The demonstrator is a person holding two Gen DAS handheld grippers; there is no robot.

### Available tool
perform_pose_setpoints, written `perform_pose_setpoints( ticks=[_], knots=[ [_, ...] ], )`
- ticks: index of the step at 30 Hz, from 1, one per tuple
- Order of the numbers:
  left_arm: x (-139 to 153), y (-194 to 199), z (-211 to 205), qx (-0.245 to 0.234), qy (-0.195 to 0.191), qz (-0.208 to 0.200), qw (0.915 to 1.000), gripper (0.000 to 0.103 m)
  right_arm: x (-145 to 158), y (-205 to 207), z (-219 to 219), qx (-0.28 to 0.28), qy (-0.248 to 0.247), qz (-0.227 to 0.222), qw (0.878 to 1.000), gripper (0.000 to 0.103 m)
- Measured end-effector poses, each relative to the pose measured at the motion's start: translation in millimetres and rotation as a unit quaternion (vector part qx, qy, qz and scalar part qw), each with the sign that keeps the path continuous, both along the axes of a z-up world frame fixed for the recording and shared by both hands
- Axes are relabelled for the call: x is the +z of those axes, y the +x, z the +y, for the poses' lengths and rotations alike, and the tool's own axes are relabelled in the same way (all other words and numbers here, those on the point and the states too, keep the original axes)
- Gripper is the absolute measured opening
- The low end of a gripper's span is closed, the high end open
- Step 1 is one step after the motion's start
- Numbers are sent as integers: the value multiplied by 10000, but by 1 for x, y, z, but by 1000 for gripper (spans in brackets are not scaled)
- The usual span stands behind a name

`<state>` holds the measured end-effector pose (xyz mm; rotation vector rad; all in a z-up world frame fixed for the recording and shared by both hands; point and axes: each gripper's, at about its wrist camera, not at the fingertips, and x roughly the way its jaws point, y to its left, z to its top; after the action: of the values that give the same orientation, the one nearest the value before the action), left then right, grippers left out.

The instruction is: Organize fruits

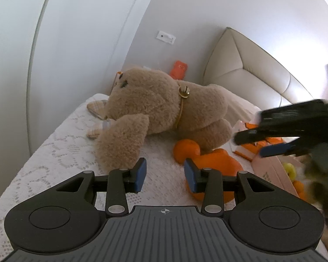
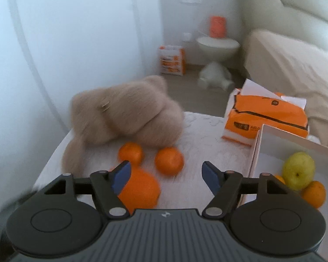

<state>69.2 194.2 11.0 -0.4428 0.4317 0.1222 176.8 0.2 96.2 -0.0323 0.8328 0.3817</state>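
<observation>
White walls (image 2: 87,32), beige padded headboard (image 1: 247,65), round side table (image 2: 217,45), pale floor (image 2: 185,91)

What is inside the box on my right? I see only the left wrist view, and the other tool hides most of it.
Observer: The box holds a yellow-green fruit with a boxed orange beside it.
Operator: How many oranges lie outside the box?
Observer: Three: the big orange, the left small orange and the right small orange.
Operator: Does the right tool carry anything?
Observer: No. The right tool is open, with nothing between its pads.
</observation>
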Motion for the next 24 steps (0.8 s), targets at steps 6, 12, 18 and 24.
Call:
perform_pose_setpoints(
  ticks=[6,12,18,24],
  knots=[
    [0,0,2,-39,-94,-16,9999,42,-34,53,14,-505,219,734,9958,67],
    [0,-2,2,-29,-108,-64,9999,42,-50,55,14,-424,319,1192,9915,44],
    [-1,-4,3,-22,-134,-34,9999,42,-13,10,-20,-203,750,840,9934,44],
    [4,-21,-10,-132,85,359,9992,42,3,-85,-44,318,688,280,9967,44]
  ],
)
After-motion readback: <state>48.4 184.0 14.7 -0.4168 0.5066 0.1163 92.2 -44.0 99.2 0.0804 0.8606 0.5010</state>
